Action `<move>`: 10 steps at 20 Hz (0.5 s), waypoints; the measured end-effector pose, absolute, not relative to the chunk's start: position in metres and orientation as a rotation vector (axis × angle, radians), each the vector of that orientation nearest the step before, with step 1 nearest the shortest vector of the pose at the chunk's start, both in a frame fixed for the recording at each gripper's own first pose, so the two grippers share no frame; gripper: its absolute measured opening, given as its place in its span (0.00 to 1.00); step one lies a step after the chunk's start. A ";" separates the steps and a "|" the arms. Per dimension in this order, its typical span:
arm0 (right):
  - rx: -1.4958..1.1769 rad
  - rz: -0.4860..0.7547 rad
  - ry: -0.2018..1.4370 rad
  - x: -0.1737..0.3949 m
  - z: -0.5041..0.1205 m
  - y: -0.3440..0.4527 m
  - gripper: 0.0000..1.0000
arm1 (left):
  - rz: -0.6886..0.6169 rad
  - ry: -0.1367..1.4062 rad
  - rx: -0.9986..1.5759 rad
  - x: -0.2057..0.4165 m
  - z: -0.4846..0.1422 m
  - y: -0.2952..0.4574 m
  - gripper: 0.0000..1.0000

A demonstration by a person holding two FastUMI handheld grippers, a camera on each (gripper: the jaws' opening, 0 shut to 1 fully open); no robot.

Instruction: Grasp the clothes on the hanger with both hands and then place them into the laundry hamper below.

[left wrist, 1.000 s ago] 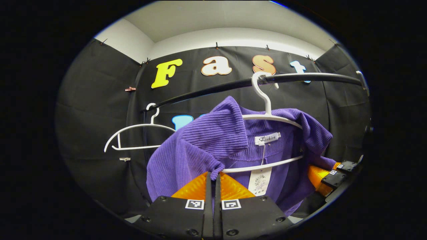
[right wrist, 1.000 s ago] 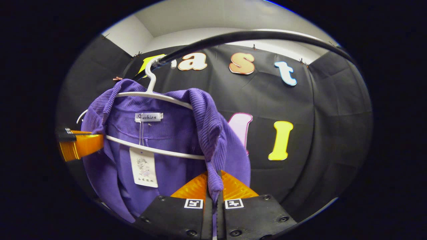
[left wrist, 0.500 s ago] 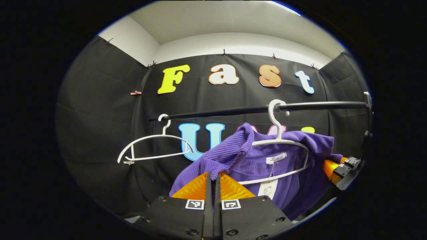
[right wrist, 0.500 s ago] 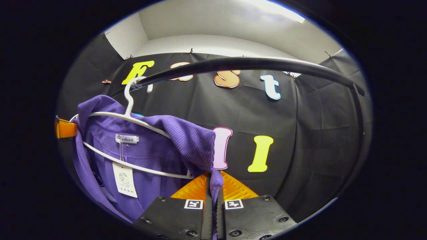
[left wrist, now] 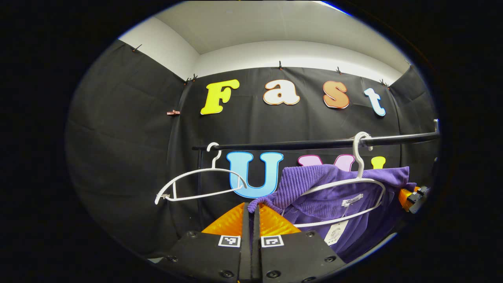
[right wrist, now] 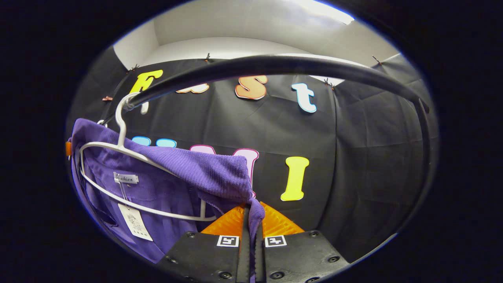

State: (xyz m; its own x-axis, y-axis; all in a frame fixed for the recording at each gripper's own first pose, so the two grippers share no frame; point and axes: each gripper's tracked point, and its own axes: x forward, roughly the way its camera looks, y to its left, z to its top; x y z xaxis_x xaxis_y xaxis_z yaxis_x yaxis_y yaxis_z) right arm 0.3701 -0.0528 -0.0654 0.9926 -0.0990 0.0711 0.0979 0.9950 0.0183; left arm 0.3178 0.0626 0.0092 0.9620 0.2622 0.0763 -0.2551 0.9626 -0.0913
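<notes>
So the purple ribbed top is a soft corduroy-looking knit with a fold-over collar, a small white neck label and a paper swing tag dangling inside. It's draped over a thin white plastic hanger with a curved lower bar, hooked on the black rail, a round matte tube. A second, bare white hanger hangs farther along the rail, well apart from the top. Behind the rail is creased black cloth pinned up with little clips, and above that a plain pale wall and ceiling.

Left tongs are clamped tight on a bunched corner of the top just below the rail. Right tongs are pinched on the other shoulder edge, fabric squeezed between both fingers, with the rail arching overhead. The right tongs also peek out beyond the top's far shoulder in the left gripper view.
</notes>
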 end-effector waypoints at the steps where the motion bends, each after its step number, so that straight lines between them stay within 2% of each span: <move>1: 0.028 -0.110 -0.071 0.376 -0.065 -0.054 0.10 | 0.266 -0.084 -0.080 0.321 0.009 0.067 0.05; 4: 0.048 -0.141 -0.102 0.390 -0.057 -0.063 0.10 | 0.273 -0.072 -0.070 0.333 0.008 0.079 0.07; 6: 0.070 -0.169 -0.123 0.401 -0.054 -0.072 0.10 | 0.281 -0.072 -0.062 0.338 0.009 0.088 0.03; 10: 0.097 -0.152 -0.100 0.418 -0.071 -0.062 0.14 | 0.261 -0.069 -0.058 0.347 0.002 0.092 0.05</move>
State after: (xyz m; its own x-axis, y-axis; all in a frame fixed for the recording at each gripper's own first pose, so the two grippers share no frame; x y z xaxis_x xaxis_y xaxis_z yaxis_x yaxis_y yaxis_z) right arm 0.4180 -0.0624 -0.0710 0.9835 -0.1561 0.0920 0.1464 0.9838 0.1038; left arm 0.3474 0.0919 0.0015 0.9637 0.2601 0.0606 -0.2562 0.9644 -0.0657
